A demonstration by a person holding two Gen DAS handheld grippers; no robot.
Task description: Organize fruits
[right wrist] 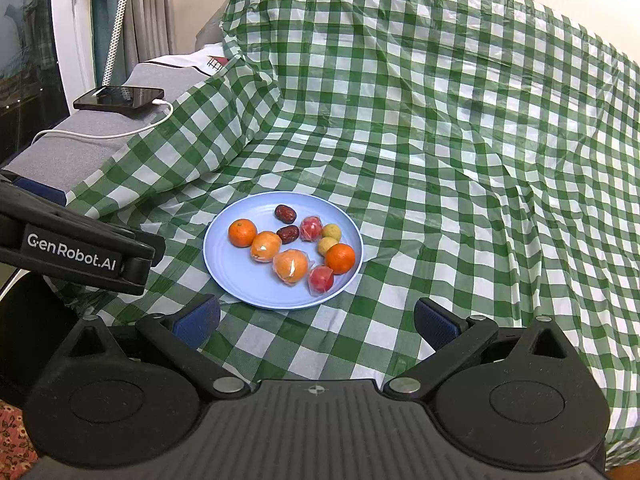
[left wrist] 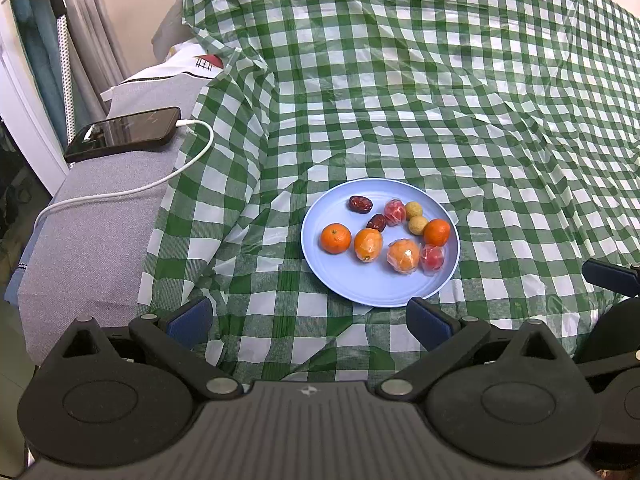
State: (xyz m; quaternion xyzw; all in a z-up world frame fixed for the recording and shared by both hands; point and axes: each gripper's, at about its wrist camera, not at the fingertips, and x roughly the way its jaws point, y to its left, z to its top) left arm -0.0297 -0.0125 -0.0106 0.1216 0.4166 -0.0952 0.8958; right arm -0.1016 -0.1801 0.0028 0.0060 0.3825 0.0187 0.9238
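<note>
A light blue plate (left wrist: 376, 288) (right wrist: 236, 280) rests on the green checked cloth and carries mixed fruit. On it lie bare oranges (left wrist: 335, 238) (right wrist: 340, 258), plastic-wrapped oranges (left wrist: 403, 256) (right wrist: 291, 266), two dark red dates (left wrist: 360, 204) (right wrist: 285, 213), wrapped red fruits (left wrist: 433, 258) (right wrist: 321, 279) and two small yellow fruits (left wrist: 417, 225) (right wrist: 331, 232). My left gripper (left wrist: 310, 320) stands open just in front of the plate, holding nothing. My right gripper (right wrist: 316, 322) is open too, close to the plate's near rim, with nothing between its fingers.
A black phone (left wrist: 124, 133) (right wrist: 120, 97) with a white charging cable (left wrist: 132, 190) lies on the grey padded surface (left wrist: 92, 240) at the left. The checked cloth (left wrist: 460, 100) covers a wide wrinkled area behind and right of the plate. Curtains hang at the far left.
</note>
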